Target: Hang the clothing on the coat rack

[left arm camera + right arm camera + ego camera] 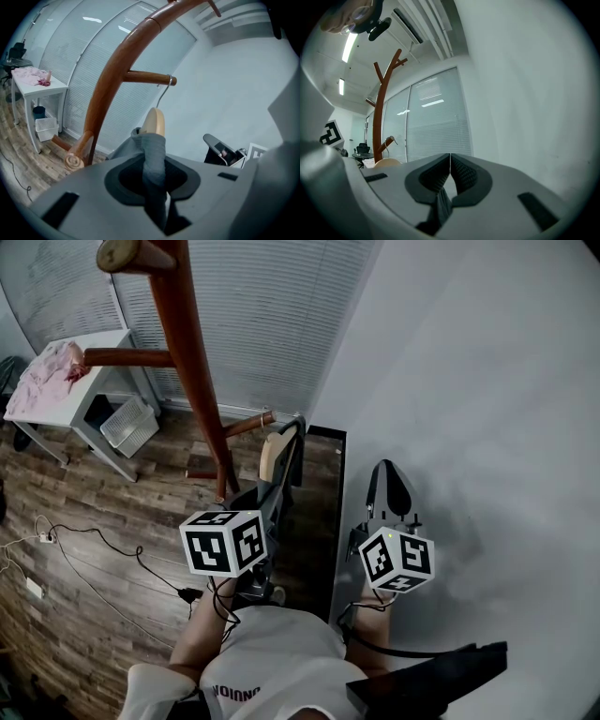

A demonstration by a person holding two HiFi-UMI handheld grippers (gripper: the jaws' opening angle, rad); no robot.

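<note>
The brown wooden coat rack (192,362) rises in front of me, and its curved trunk (112,79) also fills the left gripper view. My left gripper (286,451) is shut on a grey garment (153,159) draped over a pale wooden hanger (154,123). The hanger's wire hook (164,91) reaches the tip of a side peg (147,77); I cannot tell whether it rests on it. My right gripper (391,474) is shut with nothing in it, held close to the white wall and apart from the rack (378,112).
A white table (66,395) at the far left carries pink clothing (42,376), with a white basket (127,425) beneath. Cables (94,559) trail over the wooden floor. Window blinds (262,315) stand behind the rack. The white wall (469,381) runs along the right.
</note>
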